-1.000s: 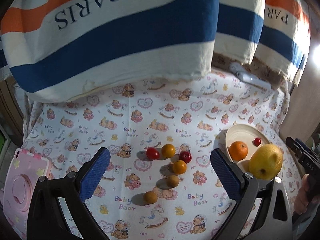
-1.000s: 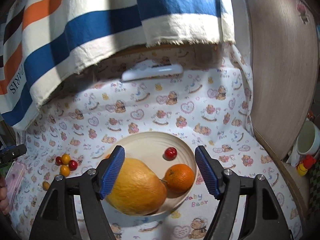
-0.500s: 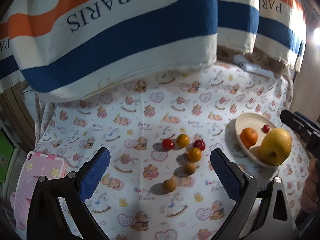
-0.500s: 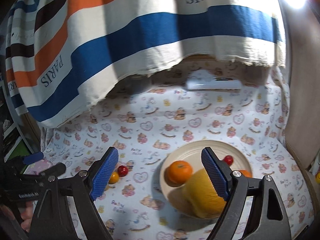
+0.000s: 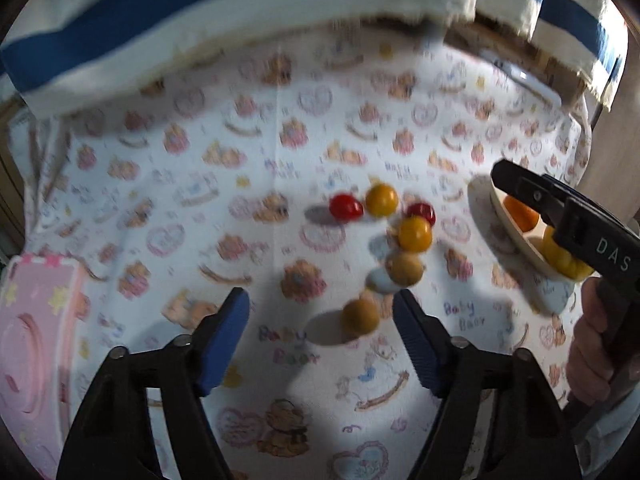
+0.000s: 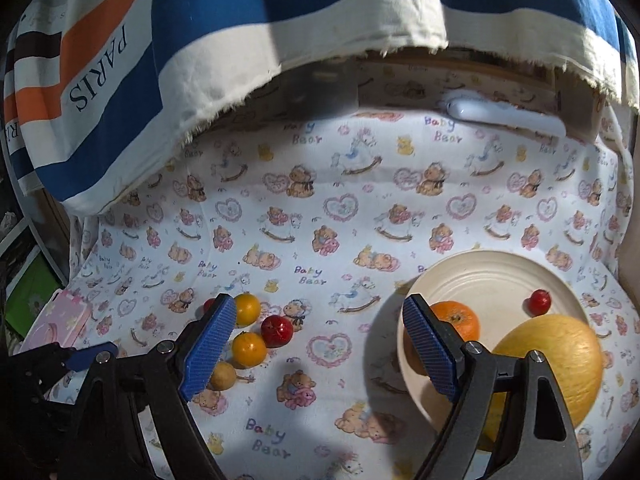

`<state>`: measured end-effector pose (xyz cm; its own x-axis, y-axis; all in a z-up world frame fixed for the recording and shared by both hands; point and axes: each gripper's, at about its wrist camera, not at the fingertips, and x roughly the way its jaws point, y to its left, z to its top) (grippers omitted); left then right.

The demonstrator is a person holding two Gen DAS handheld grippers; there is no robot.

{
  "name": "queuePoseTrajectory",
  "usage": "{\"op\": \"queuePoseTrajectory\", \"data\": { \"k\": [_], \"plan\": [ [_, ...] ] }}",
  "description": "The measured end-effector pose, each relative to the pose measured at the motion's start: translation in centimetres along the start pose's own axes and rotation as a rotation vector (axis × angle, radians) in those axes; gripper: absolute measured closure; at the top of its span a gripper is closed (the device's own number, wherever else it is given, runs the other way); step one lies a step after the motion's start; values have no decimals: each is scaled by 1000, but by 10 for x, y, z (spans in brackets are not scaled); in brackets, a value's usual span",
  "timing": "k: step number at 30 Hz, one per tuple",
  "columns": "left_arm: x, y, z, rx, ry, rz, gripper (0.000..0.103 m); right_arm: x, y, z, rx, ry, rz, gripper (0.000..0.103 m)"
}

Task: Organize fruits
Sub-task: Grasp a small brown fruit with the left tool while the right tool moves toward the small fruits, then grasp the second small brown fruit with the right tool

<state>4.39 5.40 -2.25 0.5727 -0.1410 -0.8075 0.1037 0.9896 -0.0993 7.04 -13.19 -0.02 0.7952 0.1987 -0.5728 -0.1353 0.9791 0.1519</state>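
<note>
Your left gripper [image 5: 322, 316] hangs low over the bear-print cloth [image 5: 280, 152] with its blue pads apart; the jaws have just been closing, and nothing is pinched between them. The nearest brownish-yellow fruit [image 5: 360, 316] lies just inside the right-hand pad, on the cloth, not pressed from either side as far as the blurred view shows. Beyond it the other loose fruits sit in a tight cluster — a second brownish one [image 5: 405, 267], a yellow tomato [image 5: 415, 233], a red tomato [image 5: 421, 211] behind that, another yellow tomato [image 5: 382, 199] and another red tomato [image 5: 345, 207] at the far side. They crowd close, several touching or nearly so, right ahead of the pads.

Your right gripper [image 6: 316, 344] is spread wide and empty over bare cloth, between that cluster on its left and the cream plate [image 6: 492, 276] on its right. On the plate lie an orange [image 6: 460, 318], a small red fruit [image 6: 540, 301] and a large yellow melon-like fruit [image 6: 560, 364] that overhangs the near rim. In the left wrist view your right hand [image 5: 592, 352] and its black tool cover part of the plate.

A pink case [image 5: 36, 332] lies at the left edge of the cloth, well apart from the fruit. A striped fabric [image 6: 240, 40] printed PARIS hangs over the back — under it rests a white oblong object [image 6: 504, 114]
</note>
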Motion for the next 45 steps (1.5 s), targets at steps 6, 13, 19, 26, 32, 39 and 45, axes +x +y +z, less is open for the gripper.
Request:
{"op": "queuePoseTrajectory", "data": {
  "k": [6,13,19,26,32,39,45],
  "plan": [
    [4,-6,-4,9,-11,-21,34,6,2,-12,-43,-27,17,17],
    [3,-10,-7,25,-26,-30,46,4,16,-21,-122,-41,37,17],
    [10,-11,-9,19,-35,-26,48,3,16,-21,-120,-44,44,17],
    [15,-6,-9,-33,-33,-54,57,7,14,-20,-106,-22,43,17],
    [14,-9,-10,-19,-33,-58,77,9,13,-20,-108,-13,39,17],
    [3,-12,-11,-3,-98,-40,80,10,14,-20,-113,-14,47,17],
    [-23,-12,-12,23,-273,30,80,12,15,-22,-118,-2,77,20]
  ]
}}
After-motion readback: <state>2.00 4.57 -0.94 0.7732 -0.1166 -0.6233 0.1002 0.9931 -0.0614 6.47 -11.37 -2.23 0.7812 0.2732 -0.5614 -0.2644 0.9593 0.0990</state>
